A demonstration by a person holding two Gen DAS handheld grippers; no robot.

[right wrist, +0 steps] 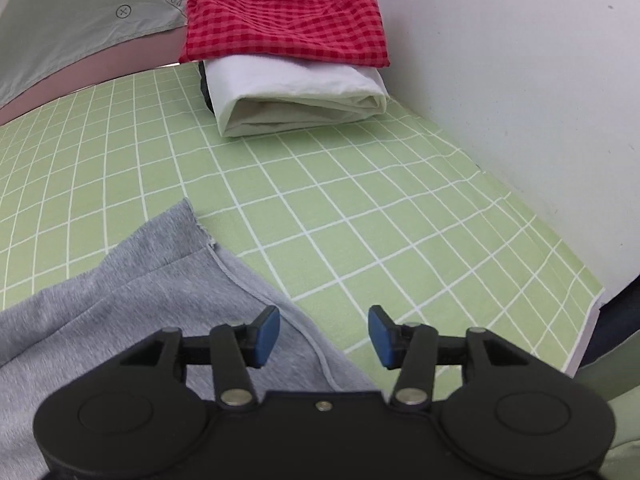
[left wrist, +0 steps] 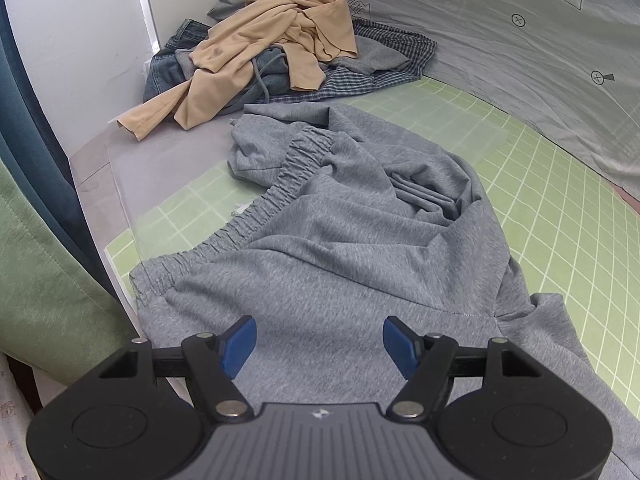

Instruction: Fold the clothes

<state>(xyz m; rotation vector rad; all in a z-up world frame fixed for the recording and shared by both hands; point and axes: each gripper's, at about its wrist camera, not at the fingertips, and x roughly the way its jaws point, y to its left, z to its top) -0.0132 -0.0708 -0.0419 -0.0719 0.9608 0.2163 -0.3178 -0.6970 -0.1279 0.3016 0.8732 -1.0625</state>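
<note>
Grey sweatpants (left wrist: 340, 240) lie crumpled on the green grid mat (left wrist: 560, 220), the elastic waistband (left wrist: 256, 216) to the left. My left gripper (left wrist: 319, 344) is open and empty, just above the grey cloth near its front part. In the right wrist view a grey leg end (right wrist: 152, 280) of the sweatpants lies at the lower left on the mat (right wrist: 360, 208). My right gripper (right wrist: 324, 336) is open and empty, over the hem edge where cloth meets mat.
A pile of unfolded clothes with a tan shirt (left wrist: 272, 44), jeans and checked cloth sits at the back left. A folded stack, red checked cloth (right wrist: 288, 20) on a white one (right wrist: 300, 96), sits at the back. White walls (right wrist: 520, 100) border the mat.
</note>
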